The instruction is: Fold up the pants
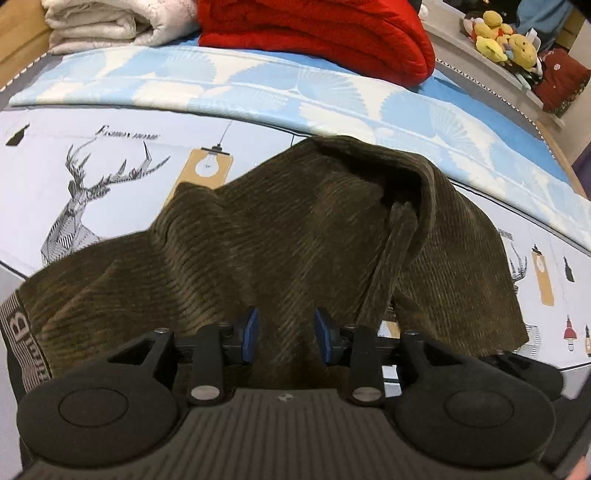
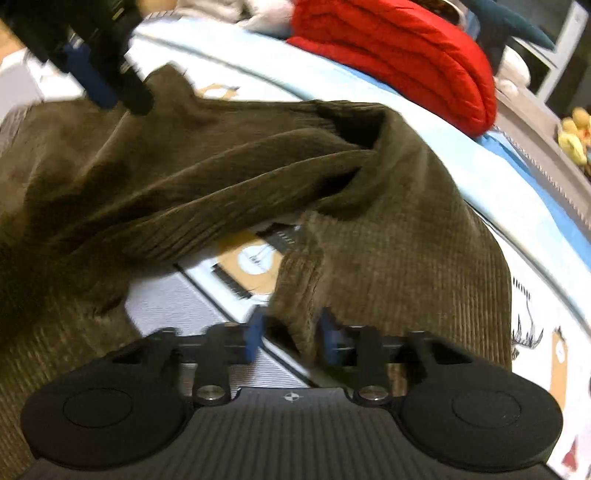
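Right gripper (image 2: 290, 338) has its 2 blue pads partly apart astride a raised edge of the brown corduroy pants (image 2: 388, 236); whether they pinch it is unclear. Left gripper (image 1: 285, 334) hangs part-open over those pants, holding nothing, likely seeking the waistband (image 1: 16, 332). Pants lie crumpled on the printed bedsheet (image 1: 122, 192), before the red blanket (image 1: 314, 33).

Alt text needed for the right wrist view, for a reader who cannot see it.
The right gripper has a fold of the brown corduroy pants between its blue fingers. The pants lie rumpled on a printed bedsheet, with a red blanket behind and the left gripper at upper left.
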`<control>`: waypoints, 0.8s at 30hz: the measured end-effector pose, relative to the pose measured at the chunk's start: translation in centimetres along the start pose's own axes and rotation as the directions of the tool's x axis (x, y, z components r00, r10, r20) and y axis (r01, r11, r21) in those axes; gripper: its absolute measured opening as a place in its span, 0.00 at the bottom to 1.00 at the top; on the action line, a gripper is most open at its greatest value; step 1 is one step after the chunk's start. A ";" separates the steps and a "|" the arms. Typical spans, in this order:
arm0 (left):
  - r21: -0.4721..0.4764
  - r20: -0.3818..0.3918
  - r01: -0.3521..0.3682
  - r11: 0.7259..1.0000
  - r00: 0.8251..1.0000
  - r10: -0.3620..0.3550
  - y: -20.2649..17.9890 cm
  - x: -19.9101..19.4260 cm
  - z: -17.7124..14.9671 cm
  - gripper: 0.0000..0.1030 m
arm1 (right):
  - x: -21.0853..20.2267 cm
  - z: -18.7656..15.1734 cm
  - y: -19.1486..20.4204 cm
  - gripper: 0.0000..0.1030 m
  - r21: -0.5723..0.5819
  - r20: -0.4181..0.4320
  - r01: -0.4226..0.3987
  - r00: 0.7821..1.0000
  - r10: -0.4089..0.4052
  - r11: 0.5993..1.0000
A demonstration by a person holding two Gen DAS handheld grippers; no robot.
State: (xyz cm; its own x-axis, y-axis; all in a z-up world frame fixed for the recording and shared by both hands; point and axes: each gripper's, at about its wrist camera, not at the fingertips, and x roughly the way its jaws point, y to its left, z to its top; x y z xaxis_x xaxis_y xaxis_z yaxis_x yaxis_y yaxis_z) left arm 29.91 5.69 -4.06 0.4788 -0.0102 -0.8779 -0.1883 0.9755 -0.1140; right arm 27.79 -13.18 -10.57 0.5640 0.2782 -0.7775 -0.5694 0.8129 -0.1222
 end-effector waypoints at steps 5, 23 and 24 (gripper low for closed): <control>0.004 -0.027 0.014 1.000 1.000 -0.014 -0.2 1.2 0.1 0.36 | -3.1 0.1 -4.3 0.12 0.180 0.092 0.003 0.996 -0.020 0.984; 0.340 -0.066 0.102 0.935 0.994 -0.084 -4.3 6.7 -3.3 0.08 | -23.1 3.3 -25.5 0.12 0.603 0.272 -0.042 0.949 -0.156 0.797; 0.347 -0.067 0.136 0.928 0.991 -0.120 -3.9 6.1 -3.1 0.08 | -23.4 3.6 -27.0 0.12 0.628 0.252 -0.026 0.952 -0.172 0.778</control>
State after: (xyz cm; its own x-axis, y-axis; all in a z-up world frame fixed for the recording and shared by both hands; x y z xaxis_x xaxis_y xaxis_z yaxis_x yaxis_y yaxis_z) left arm 30.88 1.10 -10.41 0.4391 -0.1415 -0.8872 0.1882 0.9801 -0.0632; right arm 32.10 -39.76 13.10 0.7858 0.2544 -0.5637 -0.0823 0.9464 0.3123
